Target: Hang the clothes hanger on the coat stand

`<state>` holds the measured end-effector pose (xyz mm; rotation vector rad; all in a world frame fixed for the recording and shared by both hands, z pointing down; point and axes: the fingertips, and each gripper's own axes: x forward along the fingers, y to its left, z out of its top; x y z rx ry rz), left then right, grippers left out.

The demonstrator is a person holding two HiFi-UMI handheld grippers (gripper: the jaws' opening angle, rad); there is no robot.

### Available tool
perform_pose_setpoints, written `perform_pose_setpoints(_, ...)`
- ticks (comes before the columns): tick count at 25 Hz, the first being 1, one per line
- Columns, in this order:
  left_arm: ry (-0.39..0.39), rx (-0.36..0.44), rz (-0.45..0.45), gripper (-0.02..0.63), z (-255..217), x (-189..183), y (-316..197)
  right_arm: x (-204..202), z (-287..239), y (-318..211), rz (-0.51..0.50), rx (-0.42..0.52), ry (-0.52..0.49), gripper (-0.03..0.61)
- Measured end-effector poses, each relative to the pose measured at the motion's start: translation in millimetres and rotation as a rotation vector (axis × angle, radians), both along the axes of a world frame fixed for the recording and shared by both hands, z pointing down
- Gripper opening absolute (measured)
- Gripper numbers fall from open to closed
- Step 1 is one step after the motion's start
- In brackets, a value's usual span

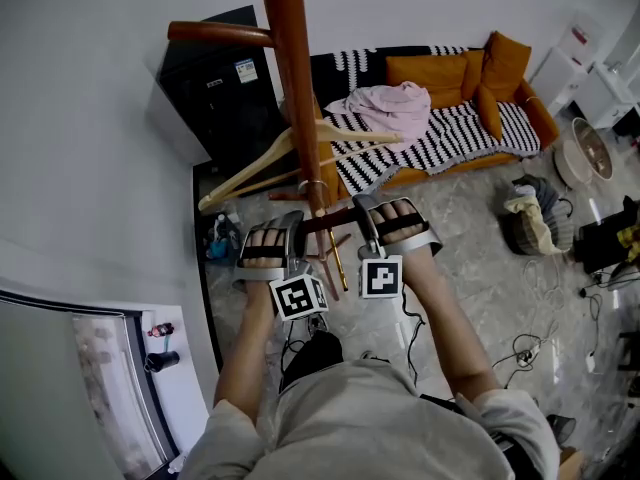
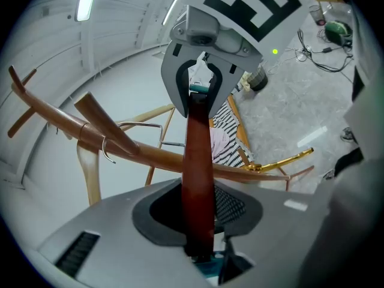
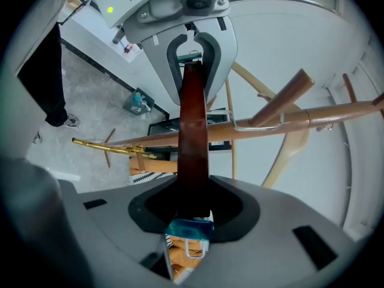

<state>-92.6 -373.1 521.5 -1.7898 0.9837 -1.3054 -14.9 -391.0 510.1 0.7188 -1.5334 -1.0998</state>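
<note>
The coat stand's wooden pole (image 1: 290,68) rises in the middle of the head view. A pale wooden hanger (image 1: 300,153) hangs tilted on it, its metal hook (image 1: 313,184) round the pole. Just below, a dark-brown crossbar (image 1: 326,221) of the stand runs between my grippers. My left gripper (image 1: 295,226) is shut on its left end and my right gripper (image 1: 362,214) on its right end. In the left gripper view the crossbar (image 2: 198,161) leaves my jaws toward the right gripper (image 2: 201,83). In the right gripper view the crossbar (image 3: 193,131) reaches the left gripper (image 3: 193,59); the hanger (image 3: 288,155) is behind.
A black cabinet (image 1: 215,88) stands against the wall left of the pole. An orange sofa (image 1: 450,108) with a striped blanket and a pink garment (image 1: 390,108) is behind. Bags (image 1: 535,223) and cables (image 1: 530,348) lie on the floor at right. The stand's gold legs (image 1: 338,263) spread below.
</note>
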Motion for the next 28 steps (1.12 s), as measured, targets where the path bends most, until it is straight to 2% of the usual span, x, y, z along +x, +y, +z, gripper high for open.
perform_pose_setpoints(6,0.005,-0.007,-0.001,0.124,8,1,-5,0,12,-3,0.006,-0.031,-0.002,0.121)
perform_pose_setpoints(13,0.016,0.002,-0.003,0.126,16,1,-12,1,19,-11,0.009,-0.024,-0.003,0.121)
perform_pose_setpoints(19,-0.010,0.065,-0.019,0.126,20,-3,-20,2,21,-18,-0.001,0.036,0.014,0.126)
perform_pose_setpoints(28,-0.008,0.120,-0.031,0.137,19,-9,-27,-1,26,-22,-0.003,0.064,-0.049,0.150)
